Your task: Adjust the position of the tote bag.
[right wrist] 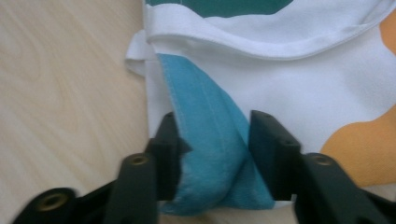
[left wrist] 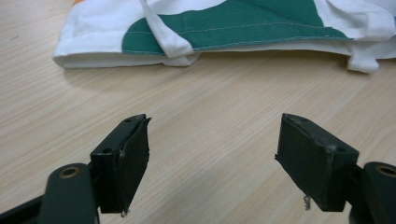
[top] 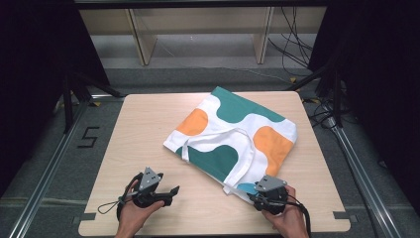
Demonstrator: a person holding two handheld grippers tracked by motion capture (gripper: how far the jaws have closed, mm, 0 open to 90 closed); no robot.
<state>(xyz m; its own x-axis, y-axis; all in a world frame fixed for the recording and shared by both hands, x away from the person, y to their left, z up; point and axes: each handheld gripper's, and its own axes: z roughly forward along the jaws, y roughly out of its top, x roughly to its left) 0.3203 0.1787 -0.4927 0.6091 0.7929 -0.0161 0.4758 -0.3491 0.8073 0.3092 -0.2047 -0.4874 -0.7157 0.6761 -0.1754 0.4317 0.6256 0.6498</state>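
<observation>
Tote bag (top: 233,134) was laid flat mid-table, right of centre. Its near right corner, blue patch (right wrist: 210,154), was pinched by right gripper (right wrist: 212,154). Left gripper (left wrist: 212,154) was held released over bare table (left wrist: 210,107), near left

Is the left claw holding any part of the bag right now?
No, the left claw stands open over bare table, with the bag lying beyond its jaws, untouched.

We see a white tote bag (top: 233,141) with dark green and orange blobs, white straps (top: 241,157). A light blue cloth (right wrist: 212,154) sits at its corner. Counter (top: 148,129) is pale wood grain. Both grippers' jaws are black.
</observation>
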